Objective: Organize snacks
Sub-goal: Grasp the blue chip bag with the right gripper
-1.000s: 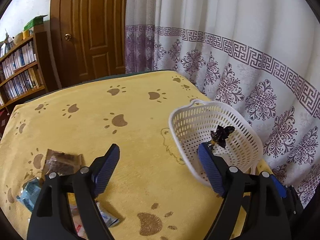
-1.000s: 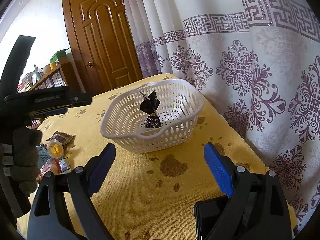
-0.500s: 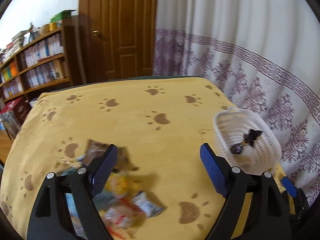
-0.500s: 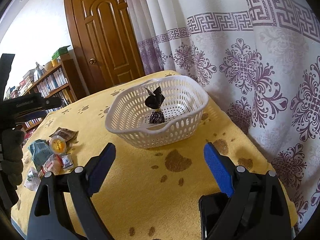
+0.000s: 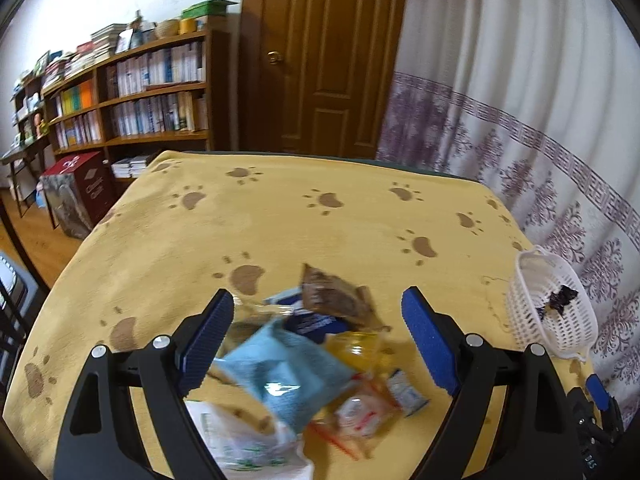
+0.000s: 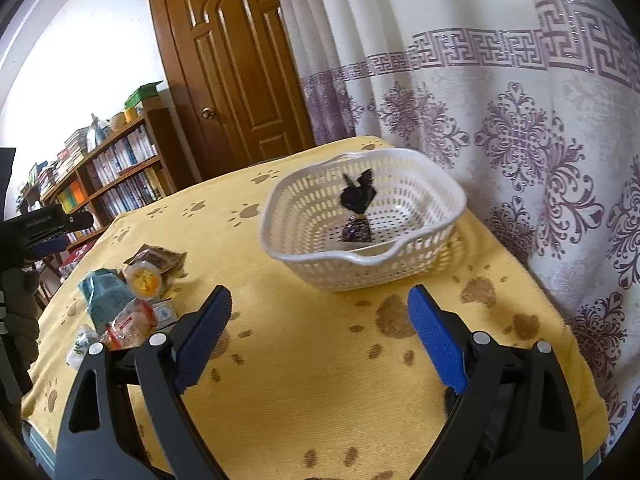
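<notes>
Pile of snacks heaped right under the left hand-held gripper, between and just past its blue pads: light blue crinkly plastic packet in the middle, brown foil wrapper at the far side, round yellow jelly cup toward the right pad, small red-and-white wrapped candy and small white-and-blue sachet nearer in, white packet with green print closest, partly hidden behind the left finger. All a bit motion-blurred. Same pile well off to the left of the right hand-held gripper.

White perforated plastic basket straight ahead of the right hand-held gripper, a little beyond the fingertips, holding one dark twisted-wrapper candy standing upright inside. From the left hand-held gripper, basket far off to the right near the surface's edge.

Left hand-held gripper spread wide, nothing between the pads. Right one also spread wide, gripping nothing.

Everything sitting on a yellow paw-print cloth surface. White curtain with purple pattern right behind the basket, brown wooden door and wooden bookshelf full of books further back.
</notes>
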`<state>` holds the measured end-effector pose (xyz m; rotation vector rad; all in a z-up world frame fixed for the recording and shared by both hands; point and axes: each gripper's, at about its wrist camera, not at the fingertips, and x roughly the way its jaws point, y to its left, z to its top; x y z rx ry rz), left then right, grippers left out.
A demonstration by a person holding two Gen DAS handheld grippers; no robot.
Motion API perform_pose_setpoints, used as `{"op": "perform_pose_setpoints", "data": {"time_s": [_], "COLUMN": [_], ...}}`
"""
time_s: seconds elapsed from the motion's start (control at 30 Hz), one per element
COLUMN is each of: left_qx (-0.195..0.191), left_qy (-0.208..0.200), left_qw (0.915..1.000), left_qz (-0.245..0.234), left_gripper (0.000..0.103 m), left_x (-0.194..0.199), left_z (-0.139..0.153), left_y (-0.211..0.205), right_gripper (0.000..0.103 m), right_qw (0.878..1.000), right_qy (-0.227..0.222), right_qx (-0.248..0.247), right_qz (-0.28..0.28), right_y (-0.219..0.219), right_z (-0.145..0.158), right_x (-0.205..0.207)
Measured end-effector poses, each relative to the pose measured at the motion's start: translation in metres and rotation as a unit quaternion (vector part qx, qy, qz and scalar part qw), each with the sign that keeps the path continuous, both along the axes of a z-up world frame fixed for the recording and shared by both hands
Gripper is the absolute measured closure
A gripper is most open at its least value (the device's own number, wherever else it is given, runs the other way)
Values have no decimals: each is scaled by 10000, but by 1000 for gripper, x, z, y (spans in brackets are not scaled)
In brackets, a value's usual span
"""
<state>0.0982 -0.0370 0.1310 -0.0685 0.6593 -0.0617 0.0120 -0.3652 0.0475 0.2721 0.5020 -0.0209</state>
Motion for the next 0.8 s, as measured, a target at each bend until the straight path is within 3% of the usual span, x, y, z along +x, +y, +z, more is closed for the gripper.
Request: {"op": "perform_pose_setpoints", "data": {"time_s": [0.43,0.8], "left_qx": [-246,-371], "left_qy": [110,210], "left_qw": [9985,9965], "left_qz": [468,721], "left_gripper": [18,18], "left_x": [-12,-22], "left_z": [-13,-31], "left_y": [66,111], "right_gripper": [12,12], "right_qw": [9943,9733], "right_qy": [136,249], "right_qx": [-85,-284], "right_qz": [1056,2265], "right_y": [57,139], "right_z": [9,18], "right_x": [18,48]}}
